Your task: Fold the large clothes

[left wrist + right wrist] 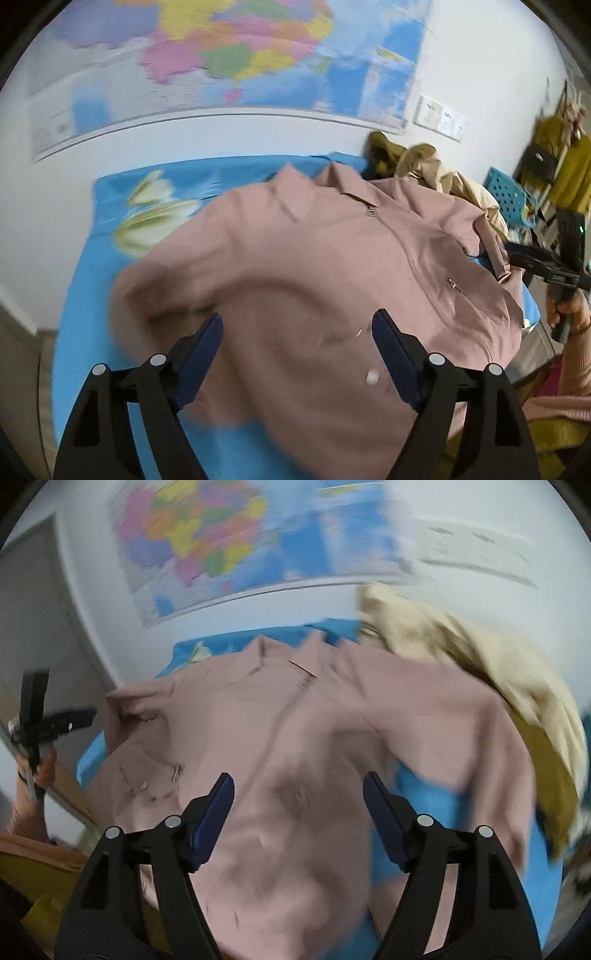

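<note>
**Pink shirt spread front-up, both grippers empty above it**

The pink shirt (317,258) lies front side up on a surface covered with a blue flowered sheet (110,229). Its collar (295,192) points away from the fingers of both grippers, and its hem runs toward and under them, so the long axis lies straight ahead of the fingers. The placket with small metal fasteners runs down the middle. The cloth is soft, creased and unevenly flattened. In the right wrist view one sleeve (424,723) reaches out beyond the right-hand finger, with bare sheet between it and the body.

The left gripper (297,339) is spread wide and holds nothing; the shirt's lower body lies between and beyond its fingers. The right gripper (299,801) is equally wide apart and empty, over the middle of the body. Neither appears to touch the cloth, though motion blur leaves this uncertain. The right gripper seems nearer the outlying sleeve, the likely first fold.

Beyond the collar, to the right of the fingers, lies a heap of beige and olive clothes (424,166). A coloured wall map (236,55) hangs behind.
</note>
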